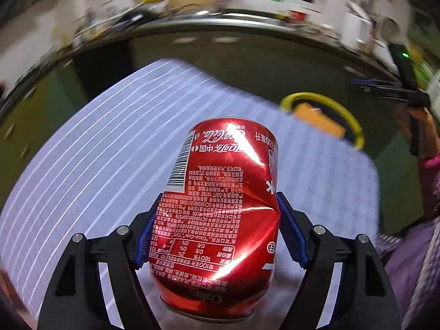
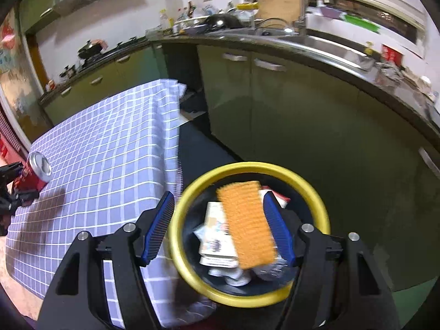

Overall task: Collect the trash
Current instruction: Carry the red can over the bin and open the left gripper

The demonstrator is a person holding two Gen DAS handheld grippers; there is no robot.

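Observation:
A dented red Coke can (image 1: 220, 214) sits between the blue pads of my left gripper (image 1: 220, 200), which press on its sides; it is lifted over the checked tablecloth (image 1: 110, 137). From the right wrist view the can (image 2: 35, 170) and left gripper (image 2: 16, 187) are at the far left. My right gripper (image 2: 218, 196) stands open above a black bin with a yellow rim (image 2: 247, 166). A blurred orange sponge (image 2: 247, 222) is over the paper trash inside, near the right pad and apart from the left. The bin's rim (image 1: 354, 121) and right gripper (image 1: 398, 93) show at the left view's upper right.
The table (image 2: 110, 137) has a blue-and-white checked cloth; the bin stands on the dark floor just off its right edge. Green kitchen cabinets (image 2: 288, 110) and a counter with a sink (image 2: 316, 41) curve behind. A purple sleeve (image 1: 429, 170) is at the right.

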